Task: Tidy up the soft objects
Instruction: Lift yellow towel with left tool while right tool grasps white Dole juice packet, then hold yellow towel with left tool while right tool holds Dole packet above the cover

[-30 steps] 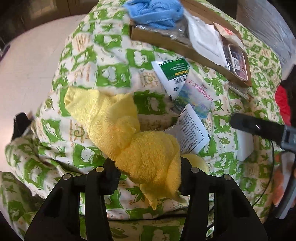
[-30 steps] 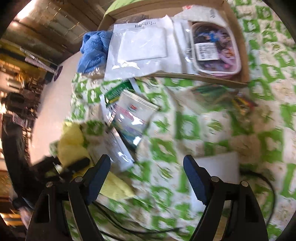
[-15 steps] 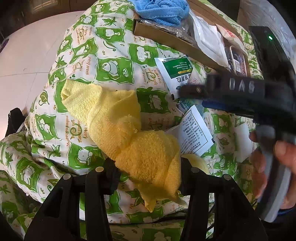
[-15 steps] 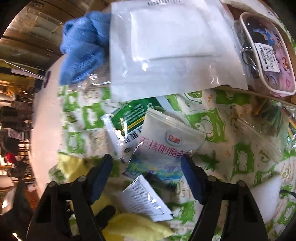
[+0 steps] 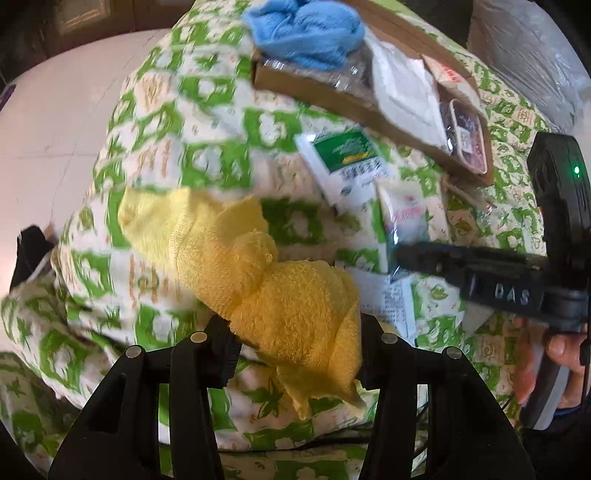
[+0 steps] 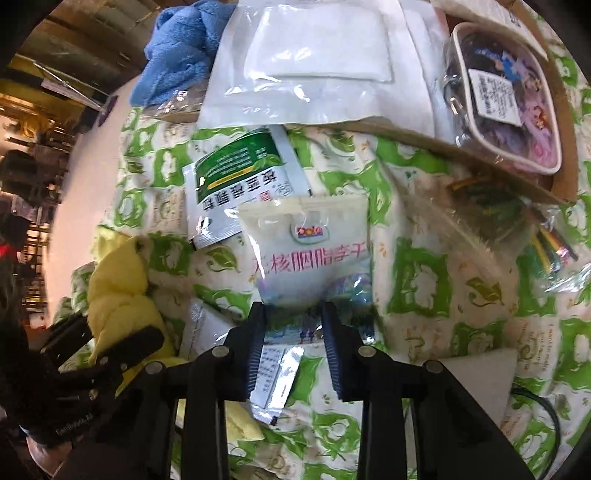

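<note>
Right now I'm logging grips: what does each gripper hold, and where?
Left gripper: yellow towel, near its bunched end. Right gripper, jaws just closing: white snack pouch, at its bottom edge.

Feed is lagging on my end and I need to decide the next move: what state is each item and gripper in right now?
left gripper: shut on the yellow towel.
yellow towel: bunched, lying across the green-patterned quilt.
right gripper: jaws just been closing, now on the snack pouch.
snack pouch: sealed, flat on the quilt, near end between the jaws.
green sachet: sealed, partly under the pouch.
blue towel: crumpled in the cardboard box.
cardboard box: open.
</note>
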`<state>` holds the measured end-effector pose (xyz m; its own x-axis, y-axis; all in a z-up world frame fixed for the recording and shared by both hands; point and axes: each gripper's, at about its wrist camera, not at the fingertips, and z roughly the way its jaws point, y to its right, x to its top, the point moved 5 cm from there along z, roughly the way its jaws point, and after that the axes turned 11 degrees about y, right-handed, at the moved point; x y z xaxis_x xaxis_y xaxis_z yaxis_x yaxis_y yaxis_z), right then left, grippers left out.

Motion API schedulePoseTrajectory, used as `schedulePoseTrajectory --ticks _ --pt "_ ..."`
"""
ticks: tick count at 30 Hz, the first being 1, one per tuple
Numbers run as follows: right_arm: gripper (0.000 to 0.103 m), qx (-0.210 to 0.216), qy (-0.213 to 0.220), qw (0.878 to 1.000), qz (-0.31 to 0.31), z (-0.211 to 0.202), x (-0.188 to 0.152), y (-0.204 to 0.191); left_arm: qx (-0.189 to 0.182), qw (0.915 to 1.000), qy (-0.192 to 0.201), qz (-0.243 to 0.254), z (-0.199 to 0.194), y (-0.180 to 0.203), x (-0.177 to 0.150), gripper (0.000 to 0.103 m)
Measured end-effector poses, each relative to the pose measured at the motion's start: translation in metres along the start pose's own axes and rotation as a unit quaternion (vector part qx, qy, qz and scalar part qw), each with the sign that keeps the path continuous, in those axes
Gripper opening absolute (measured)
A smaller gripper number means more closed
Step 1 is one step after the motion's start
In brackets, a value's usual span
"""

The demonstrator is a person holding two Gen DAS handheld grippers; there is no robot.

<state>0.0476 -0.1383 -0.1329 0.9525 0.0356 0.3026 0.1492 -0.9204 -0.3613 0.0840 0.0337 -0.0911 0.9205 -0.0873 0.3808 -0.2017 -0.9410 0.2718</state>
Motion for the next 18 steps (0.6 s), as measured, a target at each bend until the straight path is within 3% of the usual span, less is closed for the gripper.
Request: schedulePoseTrajectory --ticks 3,7,12,15,18 --pt "0.071 -0.013 0.018 1.0 -0.006 -0.011 0.002 0.005 0.004 1.0 -0.007 0.003 0.006 0.0 0.003 0.048" --pt "0.072 -0.029 0.03 0.999 -0.019 -0.015 0.01 0.005 0.01 0.9993 -0.036 -0.003 0.022 -0.002 -0.008 0.052" --pt "0.071 -0.041 0.019 0.999 -0.009 0.018 0.014 0.015 0.013 0.9995 -0.029 -0.002 0.024 0.0 -0.008 0.053" --pt "0.063 -0.07 0.047 0.996 -0.041 0.013 0.009 0.009 0.008 0.9998 -0.018 -0.005 0.023 0.004 -0.009 0.05" --pt "0.054 -0.069 0.06 0.995 -0.046 0.006 0.004 0.01 -0.009 0.9998 0.005 -0.018 0.015 0.003 -0.006 0.046"
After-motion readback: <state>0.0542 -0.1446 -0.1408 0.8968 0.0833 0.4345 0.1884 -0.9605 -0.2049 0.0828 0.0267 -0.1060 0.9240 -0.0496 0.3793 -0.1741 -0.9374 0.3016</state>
